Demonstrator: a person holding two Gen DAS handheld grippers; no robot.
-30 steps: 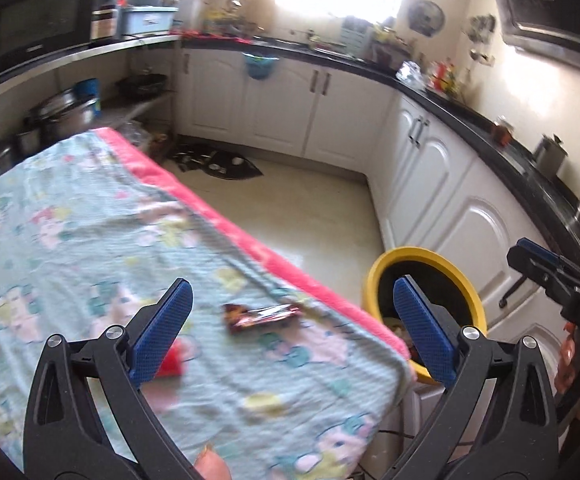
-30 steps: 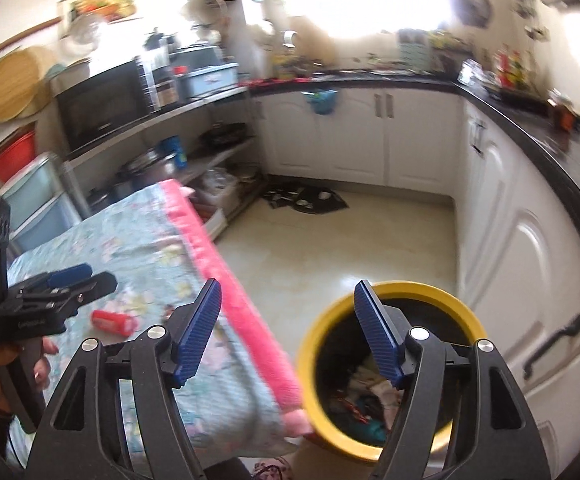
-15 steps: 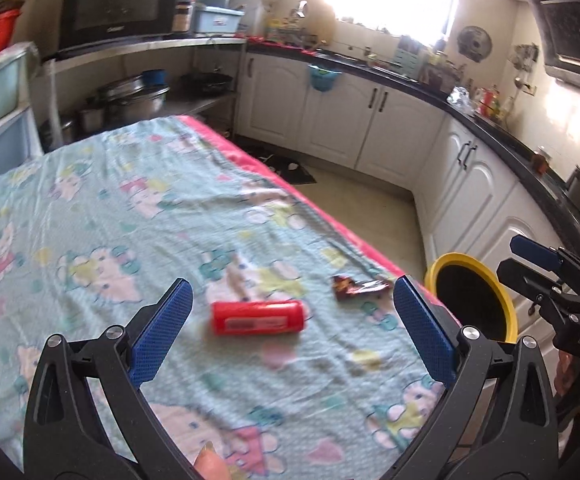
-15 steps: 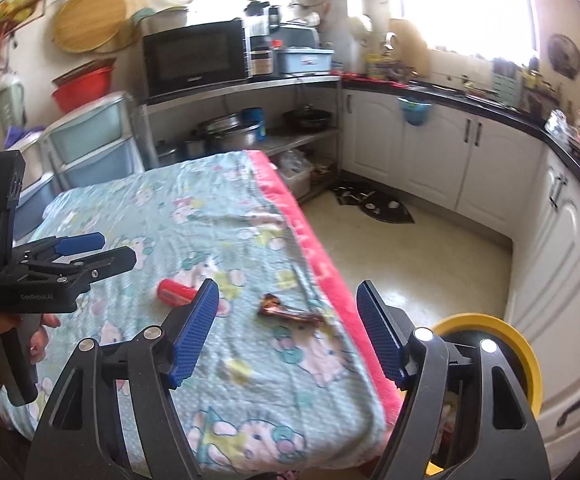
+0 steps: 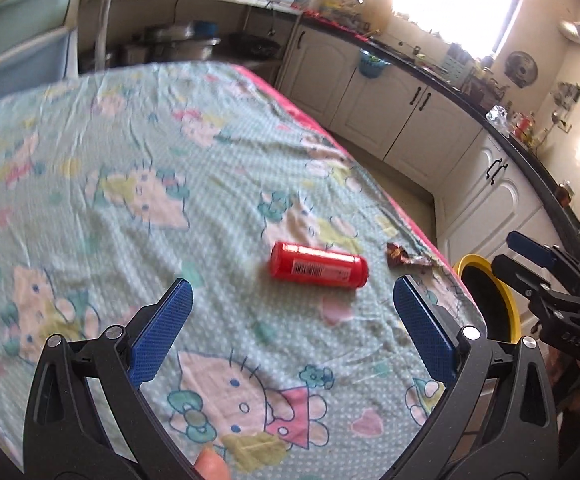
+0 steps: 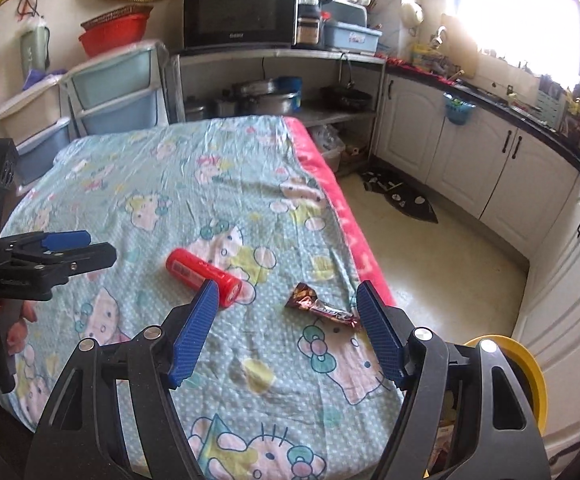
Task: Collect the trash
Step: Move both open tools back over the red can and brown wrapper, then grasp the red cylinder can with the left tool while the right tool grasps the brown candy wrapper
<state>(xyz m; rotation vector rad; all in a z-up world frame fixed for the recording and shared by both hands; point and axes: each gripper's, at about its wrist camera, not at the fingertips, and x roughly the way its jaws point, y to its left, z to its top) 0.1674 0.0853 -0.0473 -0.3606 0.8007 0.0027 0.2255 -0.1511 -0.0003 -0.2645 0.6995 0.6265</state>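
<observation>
A red can (image 5: 318, 266) (image 6: 203, 277) lies on its side on the table's cartoon-print cloth (image 5: 129, 184). A brown candy wrapper (image 5: 404, 258) (image 6: 322, 307) lies to its right, near the pink table edge. My left gripper (image 5: 292, 320) is open and empty, hovering short of the can. Over the wrapper's near side, my right gripper (image 6: 285, 322) is also open with nothing between its blue pads. The right gripper shows at the right edge of the left wrist view (image 5: 550, 280). A yellow-rimmed trash bin (image 5: 494, 304) (image 6: 530, 376) stands on the floor beyond the table's corner.
White cabinets (image 6: 470, 160) under a black counter run along the far and right walls. A shelf with a microwave (image 6: 237, 14) and pots stands behind the table, with plastic drawers (image 6: 109, 92) to its left. A dark mat (image 6: 402, 196) lies on the floor.
Both views have swung from the bin and floor over to the tabletop. The can and wrapper now lie closer and more central ahead of the grippers. Both grippers stayed open.
</observation>
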